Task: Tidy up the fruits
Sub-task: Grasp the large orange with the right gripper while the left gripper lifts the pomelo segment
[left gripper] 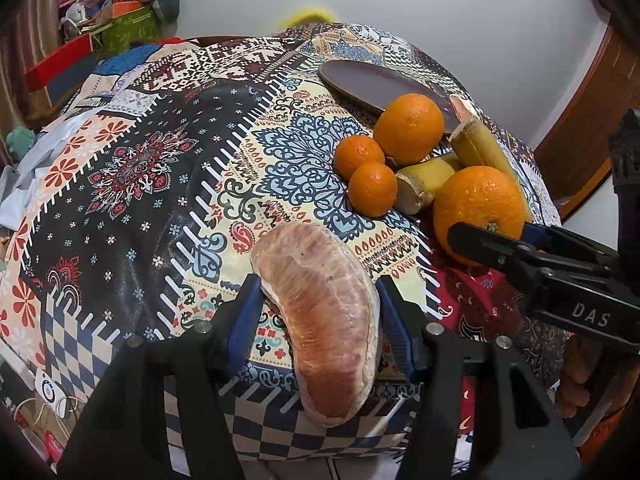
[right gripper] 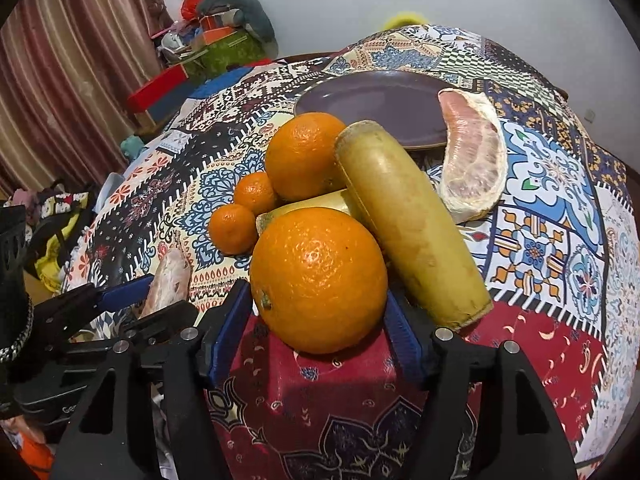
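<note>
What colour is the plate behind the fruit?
Dark purple; the plate shows best in the right wrist view.

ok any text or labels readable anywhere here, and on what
"DAS": white letters on the black body of the right gripper, seen in the left wrist view.
Raised lettering on the left gripper in the right wrist view: too dark to read.
Boxes in the background: print too blurred to read.

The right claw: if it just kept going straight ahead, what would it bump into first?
Most likely the large orange, which already sits between the right claw's blue pads; the yellow cane piece lies just behind it.
</note>
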Demonstrator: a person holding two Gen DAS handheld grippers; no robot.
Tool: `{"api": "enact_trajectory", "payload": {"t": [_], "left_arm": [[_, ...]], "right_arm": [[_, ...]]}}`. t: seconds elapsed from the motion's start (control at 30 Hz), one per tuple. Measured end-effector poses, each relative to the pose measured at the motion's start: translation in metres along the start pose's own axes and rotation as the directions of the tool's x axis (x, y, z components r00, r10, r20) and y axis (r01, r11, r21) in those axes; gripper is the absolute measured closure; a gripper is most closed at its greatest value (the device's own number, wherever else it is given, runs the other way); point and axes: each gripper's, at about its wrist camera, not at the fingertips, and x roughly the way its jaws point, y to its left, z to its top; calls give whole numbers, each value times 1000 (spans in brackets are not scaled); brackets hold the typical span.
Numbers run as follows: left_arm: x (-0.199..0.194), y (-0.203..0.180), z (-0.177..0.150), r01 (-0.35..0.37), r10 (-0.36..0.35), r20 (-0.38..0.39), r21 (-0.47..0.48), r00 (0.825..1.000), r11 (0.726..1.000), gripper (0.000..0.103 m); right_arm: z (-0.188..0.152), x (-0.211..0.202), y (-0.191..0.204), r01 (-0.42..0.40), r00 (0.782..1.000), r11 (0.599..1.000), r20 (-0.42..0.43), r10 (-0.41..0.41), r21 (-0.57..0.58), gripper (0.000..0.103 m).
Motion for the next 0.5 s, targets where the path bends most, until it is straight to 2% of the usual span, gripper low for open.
{"api": "enact_trajectory", "payload": {"t": [0.2,0.23,0.5], "left_arm": [[-7,-1,5,-5,5,17,3,1000,1000,52],[-9,-1,7,-3,3,22,4,1000,1000,56],[-33,-11,20,-7,4,82,30,997,1000,58]], "right_arm": [[-3,-7,-4,-20,1000,1000,9,20,22,42],[-3,-8,-4,-19,1000,1000,10,18,21,42],[0,-28,-4,-22,998,1000,62,20,21,43]]}}
